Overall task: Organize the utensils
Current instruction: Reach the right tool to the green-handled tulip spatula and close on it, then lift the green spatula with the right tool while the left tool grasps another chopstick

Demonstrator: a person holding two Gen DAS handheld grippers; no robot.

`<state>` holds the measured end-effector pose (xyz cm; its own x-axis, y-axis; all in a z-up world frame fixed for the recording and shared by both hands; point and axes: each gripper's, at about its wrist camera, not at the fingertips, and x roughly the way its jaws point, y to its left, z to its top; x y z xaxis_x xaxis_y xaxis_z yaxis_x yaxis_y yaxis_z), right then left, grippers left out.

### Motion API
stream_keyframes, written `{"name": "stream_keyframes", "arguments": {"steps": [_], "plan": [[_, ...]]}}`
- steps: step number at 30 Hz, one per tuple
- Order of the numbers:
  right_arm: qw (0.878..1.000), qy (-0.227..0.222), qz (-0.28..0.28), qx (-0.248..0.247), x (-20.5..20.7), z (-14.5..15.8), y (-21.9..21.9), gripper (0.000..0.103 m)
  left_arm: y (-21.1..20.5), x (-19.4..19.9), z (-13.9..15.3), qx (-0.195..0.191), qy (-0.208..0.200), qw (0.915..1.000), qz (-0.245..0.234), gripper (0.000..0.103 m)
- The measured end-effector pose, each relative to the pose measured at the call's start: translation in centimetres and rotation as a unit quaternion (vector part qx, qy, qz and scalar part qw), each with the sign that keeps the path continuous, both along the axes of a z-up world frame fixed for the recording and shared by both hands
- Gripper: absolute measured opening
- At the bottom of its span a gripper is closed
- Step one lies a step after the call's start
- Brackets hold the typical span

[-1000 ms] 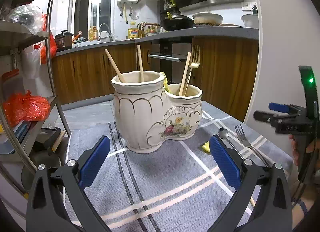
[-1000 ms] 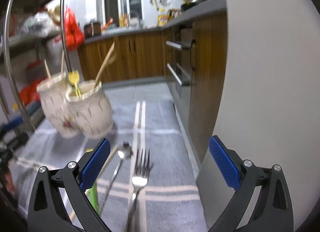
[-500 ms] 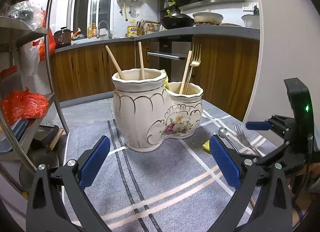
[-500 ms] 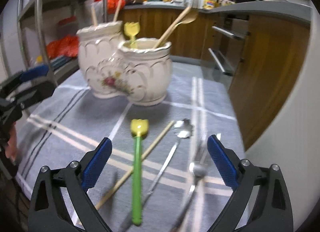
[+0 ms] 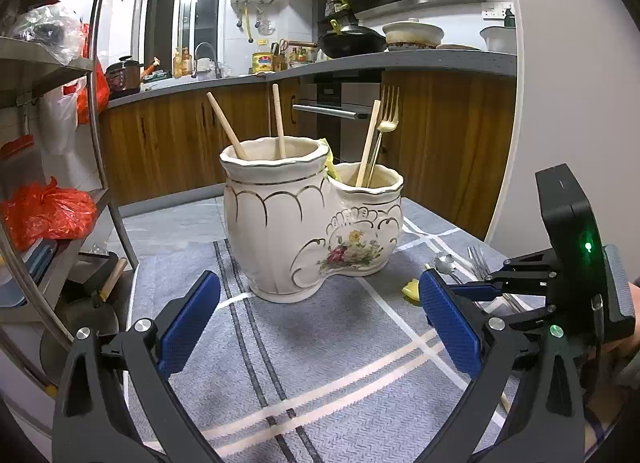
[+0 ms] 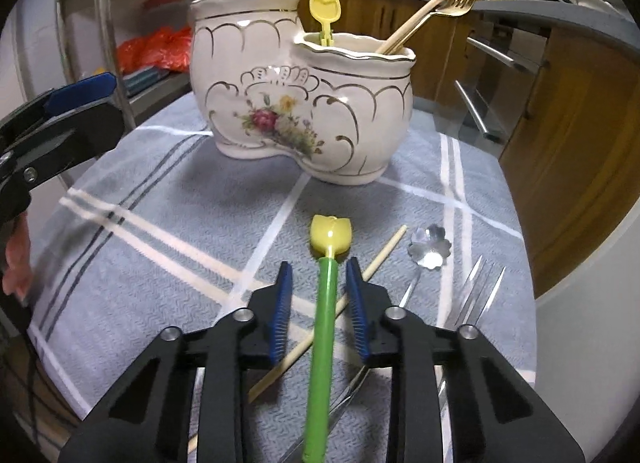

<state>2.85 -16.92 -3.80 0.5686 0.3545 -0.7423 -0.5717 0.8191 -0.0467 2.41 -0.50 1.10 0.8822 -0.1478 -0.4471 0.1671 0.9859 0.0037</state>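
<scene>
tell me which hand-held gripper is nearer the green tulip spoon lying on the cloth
Right. The right hand-held gripper straddles the green tulip spoon, its jaws just closing around the handle with small gaps left. The left hand-held gripper sits apart, open, facing the ceramic holder.

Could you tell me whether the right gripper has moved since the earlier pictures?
Yes. The right gripper swung towards the ceramic holder, and its jaws have just been closing around the green tulip spoon.

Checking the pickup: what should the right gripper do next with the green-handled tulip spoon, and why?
Probably finish closing. The right gripper has just been closing, and its blue pads flank the green-handled yellow tulip spoon, apparently with slight gaps. It lies on the grey cloth.
</scene>
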Motion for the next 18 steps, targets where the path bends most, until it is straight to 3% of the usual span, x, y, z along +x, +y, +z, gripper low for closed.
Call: {"name": "stream_keyframes", "arguments": {"steps": [3,9,18], "plan": [[1.000,0.008,-0.002,0.006,0.3,0.1,0.0,0.010,0.0,0.0,0.0,0.001,0.000,1.0000,0.000,0.098],[0.999,-0.011,-0.012,0.038,0.3,1.5,-1.4,0.010,-0.7,0.0,0.4,0.011,0.006,0.9999,-0.004,0.098],[0.983,-0.081,-0.052,0.155,-0.2,5.9,-7.4,0.010,-4.0,-0.1,0.2,0.028,0.035,0.9982,-0.040,0.098]]}}
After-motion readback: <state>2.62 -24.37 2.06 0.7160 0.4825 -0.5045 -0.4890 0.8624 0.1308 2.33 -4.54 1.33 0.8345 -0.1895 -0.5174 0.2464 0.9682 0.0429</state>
